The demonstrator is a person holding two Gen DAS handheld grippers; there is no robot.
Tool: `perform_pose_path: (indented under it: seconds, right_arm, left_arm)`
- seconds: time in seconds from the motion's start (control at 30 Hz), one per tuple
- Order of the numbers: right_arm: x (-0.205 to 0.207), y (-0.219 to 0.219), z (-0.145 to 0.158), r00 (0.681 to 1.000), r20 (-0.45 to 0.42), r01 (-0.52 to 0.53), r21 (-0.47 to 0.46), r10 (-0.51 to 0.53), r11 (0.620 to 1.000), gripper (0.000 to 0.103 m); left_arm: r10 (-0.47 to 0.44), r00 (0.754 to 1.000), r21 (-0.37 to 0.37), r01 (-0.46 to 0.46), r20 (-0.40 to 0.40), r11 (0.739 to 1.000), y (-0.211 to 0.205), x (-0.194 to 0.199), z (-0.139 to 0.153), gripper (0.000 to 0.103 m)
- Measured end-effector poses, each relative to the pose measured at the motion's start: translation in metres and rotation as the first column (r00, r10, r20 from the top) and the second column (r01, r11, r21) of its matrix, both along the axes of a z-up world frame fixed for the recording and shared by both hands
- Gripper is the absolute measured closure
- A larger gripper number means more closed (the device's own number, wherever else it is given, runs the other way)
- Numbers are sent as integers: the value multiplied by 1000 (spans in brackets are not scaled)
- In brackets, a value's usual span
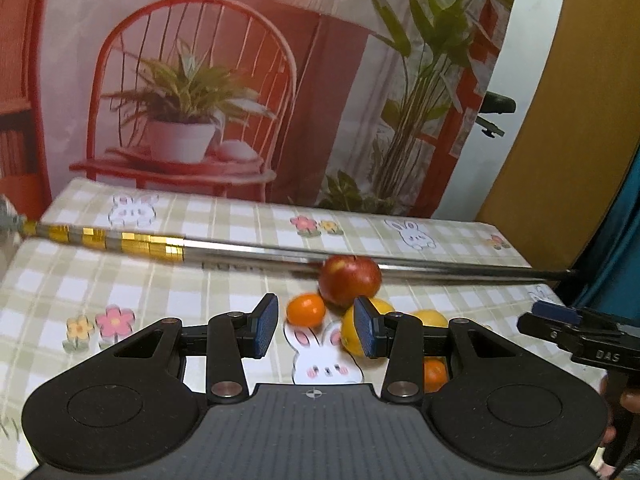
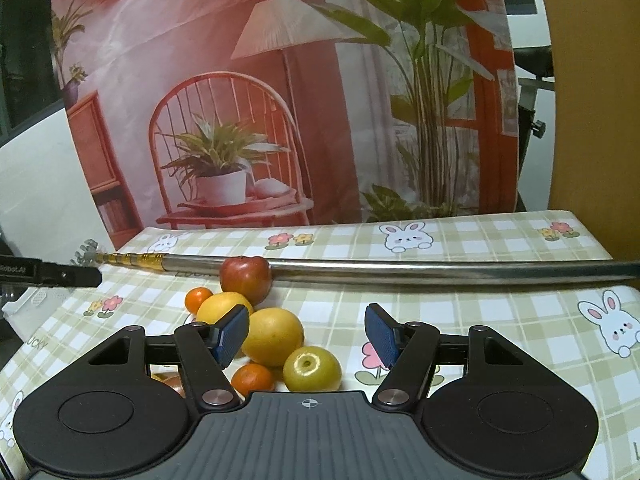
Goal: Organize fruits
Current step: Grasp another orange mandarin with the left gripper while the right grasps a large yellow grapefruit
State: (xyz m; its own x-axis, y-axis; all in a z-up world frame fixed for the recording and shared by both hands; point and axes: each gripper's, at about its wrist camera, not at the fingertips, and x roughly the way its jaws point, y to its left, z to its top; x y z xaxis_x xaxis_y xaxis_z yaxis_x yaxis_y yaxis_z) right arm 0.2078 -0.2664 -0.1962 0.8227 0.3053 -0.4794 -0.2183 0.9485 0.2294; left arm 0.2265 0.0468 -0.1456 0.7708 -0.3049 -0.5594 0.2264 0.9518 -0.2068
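Left gripper (image 1: 316,330) jaws apart, nothing between them, low over the checked tablecloth (image 1: 160,280). Fruit cluster mid-table: small orange (image 2: 199,299), red apple (image 2: 245,279) touching the metal pole (image 2: 400,269), yellow citrus (image 2: 273,337), green fruit (image 2: 312,369). Right gripper (image 2: 307,334) jaws apart, empty, just beside the cluster.

Tablecloth (image 2: 460,304): pale green and white check, printed with white rabbits and pink and yellow flowers. Fruit: apple (image 2: 245,277) red; two small mandarins (image 2: 199,298) orange; two large citrus fruits (image 2: 273,336) yellow-orange; one round fruit (image 2: 312,369) yellow-green. Rod (image 2: 400,269): silver with gold bands at one end; gripper pads (image 2: 231,334): blue on black bodies; backdrop (image 2: 280,100): red and pink with green plants.
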Motion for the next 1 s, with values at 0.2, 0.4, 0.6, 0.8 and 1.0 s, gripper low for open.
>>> perform_pose_path:
  seconds: [0.2,0.4,0.6,0.8,1.0]
  right_arm:
    - [6,-4,-1,1000,-2,13,19,-13,1000,42]
    - [12,-9,-8,999,-24,32,42,-31,999,42]
    - [15,-13,-13,998,-39,42,45,-40,998,42]
    - [17,-15,-16,997,-53,55,56,-52,997,43]
    - [19,-14,-18,997,-58,51,56,-47,997,43]
  left_arm:
    - [1,1000,-17,-1,2,1000,-1,21,6,59]
    - [24,998,-17,-26,-63,1000,-2,48,-17,67]
    - [-28,996,63,33,-90,997,-12,62,-43,67]
    - [19,994,-57,-26,-110,998,-5,77,-56,67]
    - [21,985,-121,-42,-169,992,-10,96,-69,65]
